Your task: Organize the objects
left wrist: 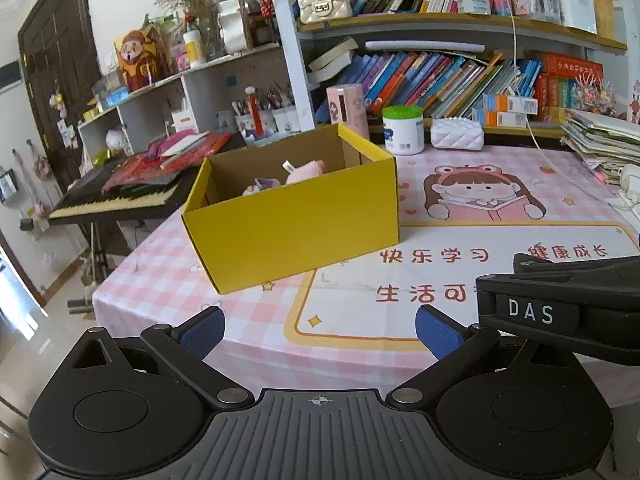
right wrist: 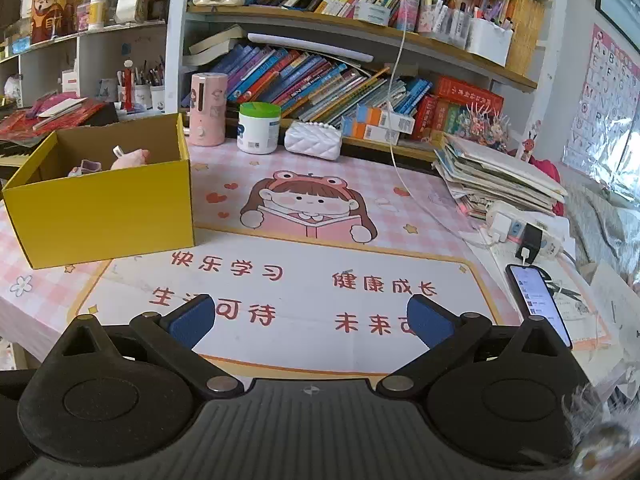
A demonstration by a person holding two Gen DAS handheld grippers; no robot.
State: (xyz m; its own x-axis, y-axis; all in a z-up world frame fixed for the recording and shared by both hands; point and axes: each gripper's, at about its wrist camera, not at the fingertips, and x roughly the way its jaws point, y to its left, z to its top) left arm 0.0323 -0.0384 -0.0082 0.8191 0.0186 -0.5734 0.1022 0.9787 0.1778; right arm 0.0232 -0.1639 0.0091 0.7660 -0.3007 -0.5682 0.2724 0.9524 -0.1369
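Over the mat (right wrist: pixel 280 276), both grippers' fingers (left wrist: pixel 202 330) (right wrist: pixel 190 322) spread, empty; yellow box (left wrist: pixel 296 216) nearby.

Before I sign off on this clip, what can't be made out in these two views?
- Yellow box contents: both views, its front wall hides all but a pink toy and a purple item.
- Phone screen: right wrist view, too small to read.
- Right gripper: left wrist view, cut off by the frame edge.
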